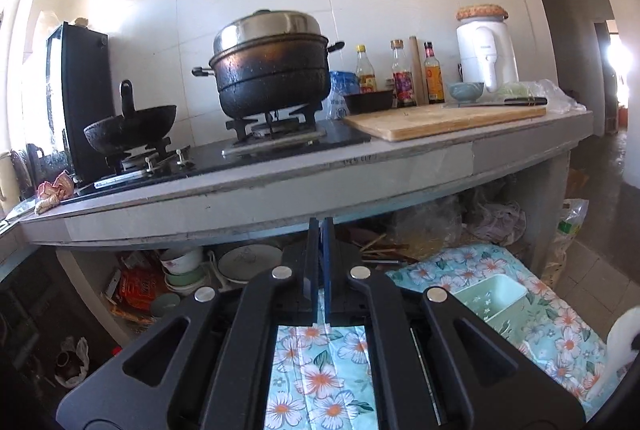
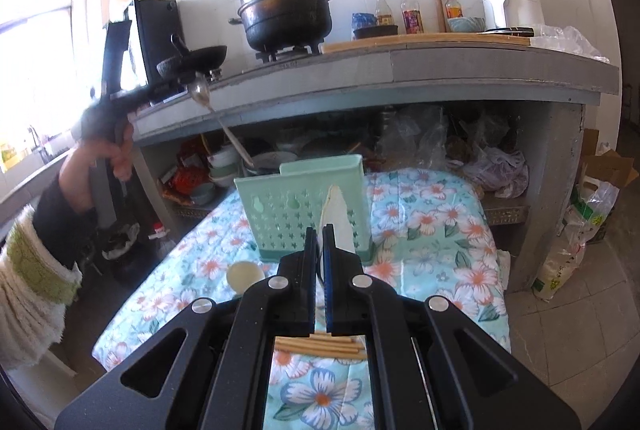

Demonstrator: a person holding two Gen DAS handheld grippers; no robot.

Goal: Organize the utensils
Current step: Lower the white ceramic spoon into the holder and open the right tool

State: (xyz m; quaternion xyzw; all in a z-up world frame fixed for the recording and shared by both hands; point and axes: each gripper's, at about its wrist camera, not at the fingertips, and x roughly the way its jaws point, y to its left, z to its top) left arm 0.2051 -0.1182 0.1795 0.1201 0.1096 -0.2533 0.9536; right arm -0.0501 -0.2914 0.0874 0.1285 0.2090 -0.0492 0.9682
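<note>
My right gripper (image 2: 319,230) is shut on a white ceramic spoon (image 2: 335,214) and holds it upright in front of the green perforated utensil holder (image 2: 280,214), which stands on the floral cloth. My left gripper (image 2: 188,78), seen in the right wrist view at upper left, is shut on a metal spoon (image 2: 216,110) that hangs down toward the holder. In the left wrist view the left gripper (image 1: 321,230) has its jaws closed; the metal spoon does not show there. The holder (image 1: 494,296) shows from above at lower right. Wooden chopsticks (image 2: 320,344) lie under my right gripper.
A pale round dish (image 2: 245,276) lies on the floral cloth (image 2: 440,230) left of the holder. A concrete counter (image 2: 360,70) with stove, pots and bottles overhangs behind. Bowls and bags fill the shelf below it. A white object (image 1: 620,346) is at the right edge.
</note>
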